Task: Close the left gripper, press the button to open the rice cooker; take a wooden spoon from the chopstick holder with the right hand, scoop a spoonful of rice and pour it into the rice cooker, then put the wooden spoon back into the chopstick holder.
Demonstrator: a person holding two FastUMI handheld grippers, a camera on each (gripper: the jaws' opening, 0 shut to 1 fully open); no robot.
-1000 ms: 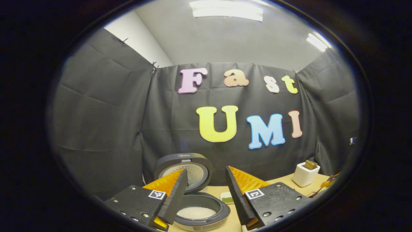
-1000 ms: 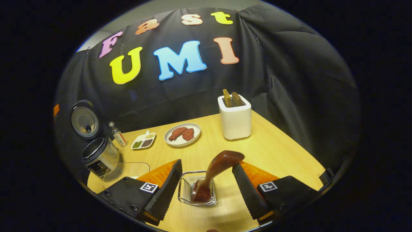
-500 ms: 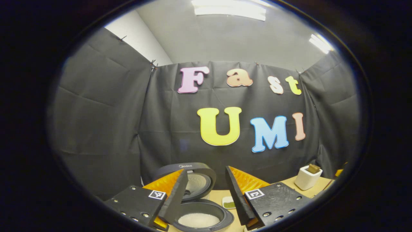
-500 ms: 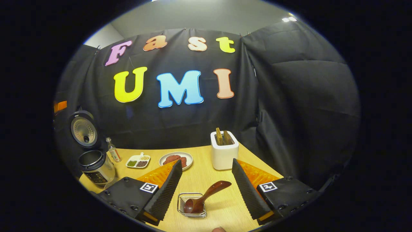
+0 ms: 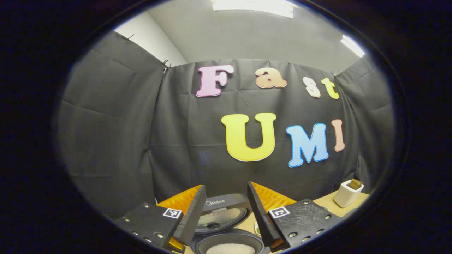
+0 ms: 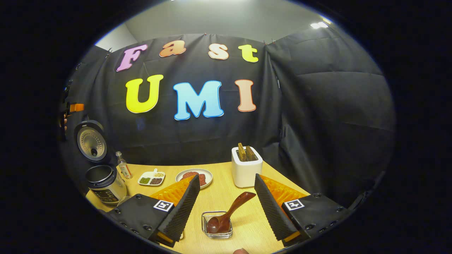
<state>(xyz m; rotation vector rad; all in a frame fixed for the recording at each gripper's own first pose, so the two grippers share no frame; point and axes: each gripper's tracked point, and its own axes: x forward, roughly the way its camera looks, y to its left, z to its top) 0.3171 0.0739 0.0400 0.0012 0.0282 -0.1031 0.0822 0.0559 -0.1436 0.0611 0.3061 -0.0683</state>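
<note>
Right tool (image 6: 226,204): jaws wide apart, nothing between them. In the right gripper view the wooden spoon (image 6: 226,215) sits bowl-down in the chopstick holder (image 6: 216,231), a small wire basket on the worktop (image 6: 226,187) at about 6 o'clock of that view. Its handle leans out toward 1 o'clock, rising clear of the rim, and the handle end lies between my two fingers without touching either.

Left tool (image 5: 226,211): jaws also wide, gripping nothing. In the left gripper view the rice cooker (image 5: 229,241) is at 6 o'clock, lid up behind the fingers, white rice showing in the pot. In the right gripper view the same cooker is at 9 o'clock, well apart from the spoon.

Judgement on handling: the spoon looks light, rigid and glossy, probably lacquered, so I expect it to be somewhat slippery under the pads. The best hold would be on the upper handle, above the basket rim, where it is free on all sides; the bowl is down inside the wire and not reachable. Because the handle is tilted, a pinch across its width rather than its thickness should stop it rolling. The basket looks light too and may drag or tip if the spoon catches on the wire.

With the spoon in the holder and rice in the pot, I judge the task at or near its end.
</note>
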